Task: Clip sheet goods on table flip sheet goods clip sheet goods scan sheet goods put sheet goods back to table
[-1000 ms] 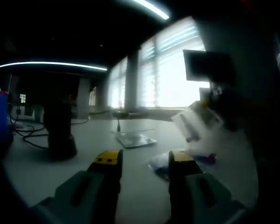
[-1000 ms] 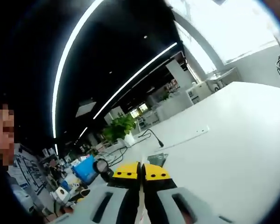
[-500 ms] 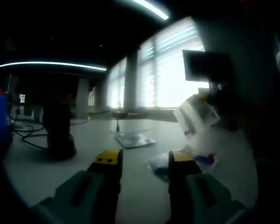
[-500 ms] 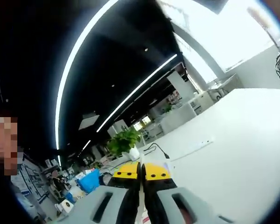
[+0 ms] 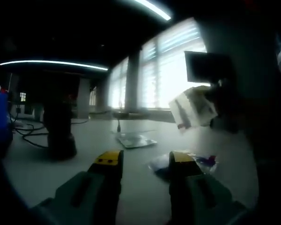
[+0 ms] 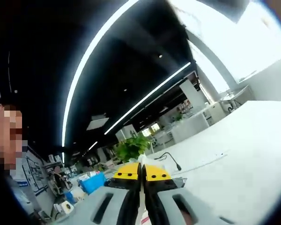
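Aloft, sheet goods (image 5: 192, 111) tilted, right tongs (image 6: 141, 172) pinching

The raised packet (image 5: 192, 108) is blurred, its print unreadable. Behind it the right gripper (image 5: 225, 101) is a dark shape, jaws hidden. Between that gripper's own jaws only a pale sliver (image 6: 141, 206) shows, too thin to identify.

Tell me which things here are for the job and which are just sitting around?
For the job:
held packet, pinched by the right gripper
left gripper, open
packets on the table

Just lying about:
dark stand
cables
flat tray
potted plant
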Demonstrator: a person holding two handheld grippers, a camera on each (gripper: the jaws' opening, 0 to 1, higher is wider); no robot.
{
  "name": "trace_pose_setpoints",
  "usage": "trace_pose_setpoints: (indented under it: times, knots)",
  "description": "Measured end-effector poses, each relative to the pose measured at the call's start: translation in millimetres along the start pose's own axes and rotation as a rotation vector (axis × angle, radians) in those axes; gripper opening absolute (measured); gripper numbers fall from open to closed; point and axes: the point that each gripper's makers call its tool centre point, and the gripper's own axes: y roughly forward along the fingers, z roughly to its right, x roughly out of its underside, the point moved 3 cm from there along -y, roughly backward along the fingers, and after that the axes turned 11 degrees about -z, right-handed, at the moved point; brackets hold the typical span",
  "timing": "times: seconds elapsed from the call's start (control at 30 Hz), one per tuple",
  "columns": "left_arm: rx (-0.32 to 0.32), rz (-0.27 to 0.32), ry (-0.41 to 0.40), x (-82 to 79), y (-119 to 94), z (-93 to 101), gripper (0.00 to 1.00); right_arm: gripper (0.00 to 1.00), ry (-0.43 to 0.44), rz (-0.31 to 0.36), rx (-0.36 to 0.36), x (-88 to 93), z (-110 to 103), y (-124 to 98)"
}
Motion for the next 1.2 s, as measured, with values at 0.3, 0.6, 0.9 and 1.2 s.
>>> trace_pose_setpoints:
  times: [0.3,0.6,0.9,1.2]
  knots:
    - [-0.003,0.001,-0.009,0.0,-1,-1.9,0.32,0.00,-0.015,0.082,0.027,-15.8,-3,10]
    - [-0.002,0.003,-0.012,0.0,-1,-2.3,0.32,0.00,-0.020,0.097,0.011,-17.1,2,7]
    - [-0.014,-0.008,0.000,1.7,0,-2.9,0.32,0.00,0.001,0.120,-0.025,-25.9,-15,56]
    - [-0.022,-0.010,0.008,1.8,0,-3.4,0.32,0.00,-0.030,0.121,-0.033,-19.7,-29,81]
